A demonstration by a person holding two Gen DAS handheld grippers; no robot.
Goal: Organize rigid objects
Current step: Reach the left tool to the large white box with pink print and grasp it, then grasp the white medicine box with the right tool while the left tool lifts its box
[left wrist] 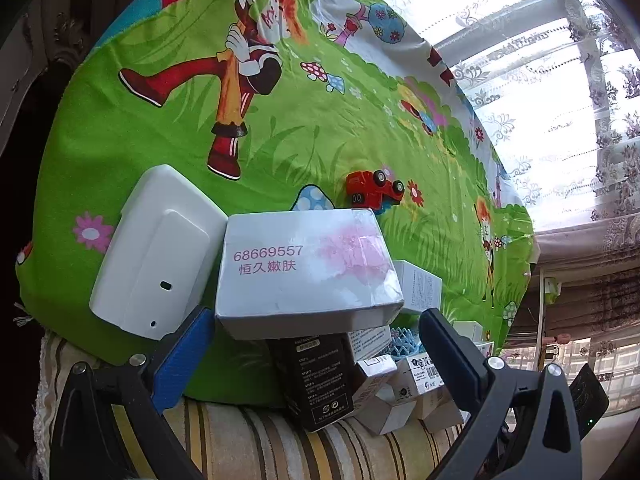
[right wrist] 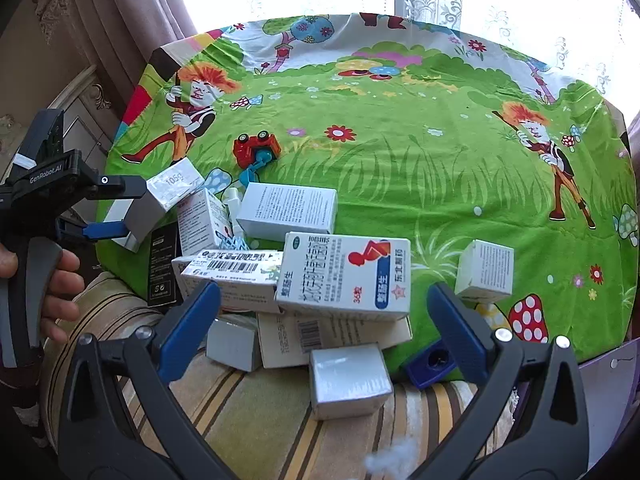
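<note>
The grey box [left wrist: 308, 268] is pinched across its long axis by the left hand-held gripper [left wrist: 316, 344], while the right hand-held gripper [right wrist: 324, 320], spread wide, is held just short of the medicine box [right wrist: 344, 276].

I see cartoon cloth [right wrist: 400, 184] on striped surface [right wrist: 256, 420] | on cloth: boxes [right wrist: 288, 210], toy car [right wrist: 256, 148]

Green cartoon cloth [right wrist: 400, 184] over striped cushion [right wrist: 256, 420]; lace curtains [left wrist: 560, 92] behind.
</note>
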